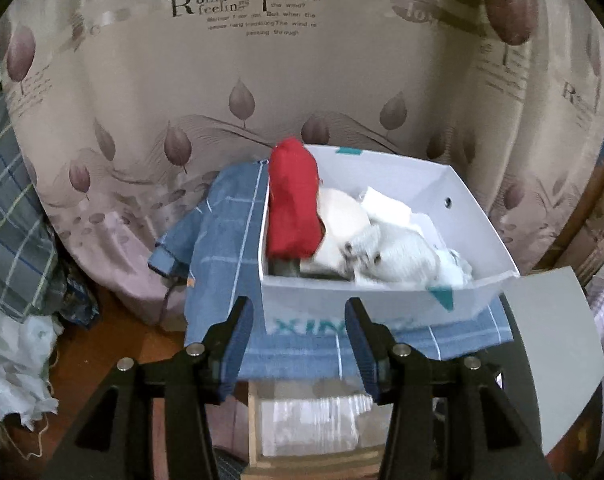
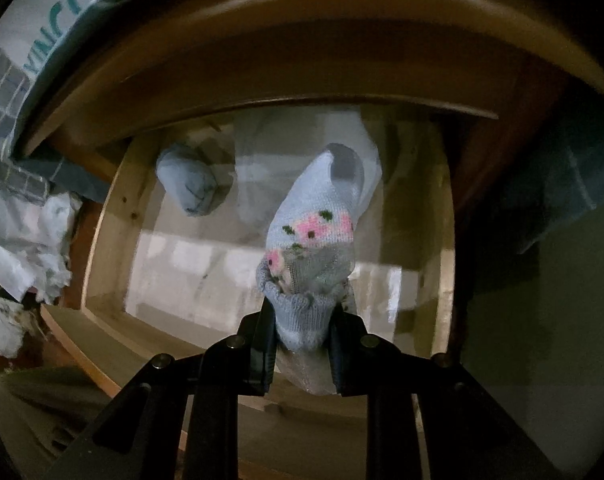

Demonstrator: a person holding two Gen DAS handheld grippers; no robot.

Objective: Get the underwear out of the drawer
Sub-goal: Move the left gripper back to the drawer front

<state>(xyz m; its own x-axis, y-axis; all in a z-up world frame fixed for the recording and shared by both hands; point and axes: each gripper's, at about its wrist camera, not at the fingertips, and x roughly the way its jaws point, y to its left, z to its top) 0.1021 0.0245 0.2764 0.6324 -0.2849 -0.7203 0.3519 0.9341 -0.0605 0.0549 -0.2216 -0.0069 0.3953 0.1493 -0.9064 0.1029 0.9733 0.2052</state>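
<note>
In the left wrist view a white cardboard box [image 1: 382, 300] sits on a blue checked cloth [image 1: 222, 240]. Draped over the box's left wall is a red garment [image 1: 294, 200], with white and pale blue pieces [image 1: 398, 256] piled beside it inside. My left gripper [image 1: 298, 344] is open and empty, just in front of the box. In the right wrist view my right gripper [image 2: 302, 336] is shut on a pale blue sock with pink flowers [image 2: 318, 232], which hangs over the open wooden drawer [image 2: 110, 216]. A rolled blue piece [image 2: 190, 184] and a pale cloth [image 2: 270, 160] lie in the drawer.
A leaf-print curtain [image 1: 262, 80] hangs behind the box. Checked bedding [image 1: 10, 200] and crumpled white fabric [image 1: 10, 364] lie at the left. A grey flap [image 1: 554, 340] juts out at the right. The wooden cabinet top [image 2: 302, 60] overhangs the drawer.
</note>
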